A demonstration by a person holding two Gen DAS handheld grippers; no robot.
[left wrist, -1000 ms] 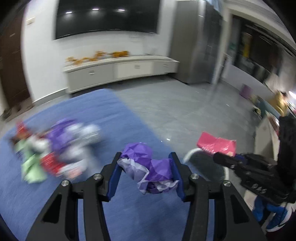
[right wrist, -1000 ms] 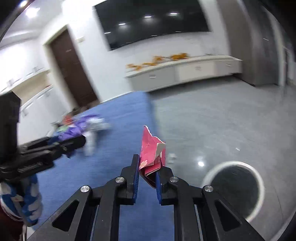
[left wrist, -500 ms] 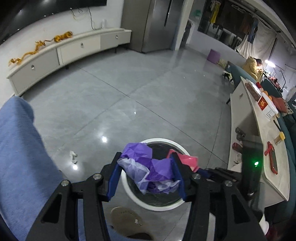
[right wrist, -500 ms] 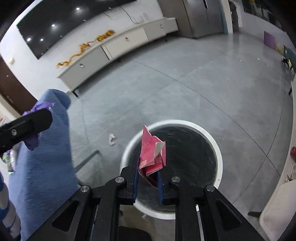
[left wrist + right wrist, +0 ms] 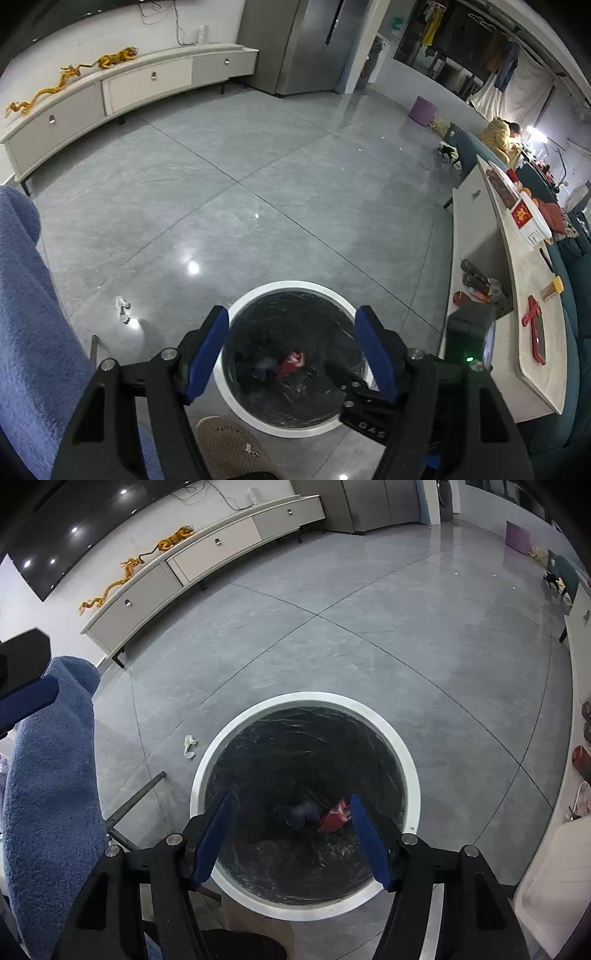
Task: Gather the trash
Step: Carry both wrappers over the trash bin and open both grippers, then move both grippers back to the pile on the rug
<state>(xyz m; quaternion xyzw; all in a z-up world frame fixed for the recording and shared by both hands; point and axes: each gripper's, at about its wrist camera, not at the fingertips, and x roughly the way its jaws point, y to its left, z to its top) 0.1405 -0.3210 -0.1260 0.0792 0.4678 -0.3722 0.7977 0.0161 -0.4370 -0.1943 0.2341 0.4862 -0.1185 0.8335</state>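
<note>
At the far left hangs a blue cloth [image 5: 33, 314]; a slipper [image 5: 231, 446] shows at the bottom edge beside it; a white scrap [image 5: 123, 309] lies on the grey floor [image 5: 258, 177] between cloth and bin. The left gripper [image 5: 291, 350] hangs over the white-rimmed bin [image 5: 236, 314], its jaws just spread apart and empty; the right gripper [image 5: 290, 836] is likewise over the bin [image 5: 410, 760], its jaws just opened with nothing between them. Down on the black liner lie the purple wrapper [image 5: 301, 812] and, touching it on the right, the red wrapper [image 5: 334, 818]. A counter [image 5: 532, 295] stands at the far right.
</note>
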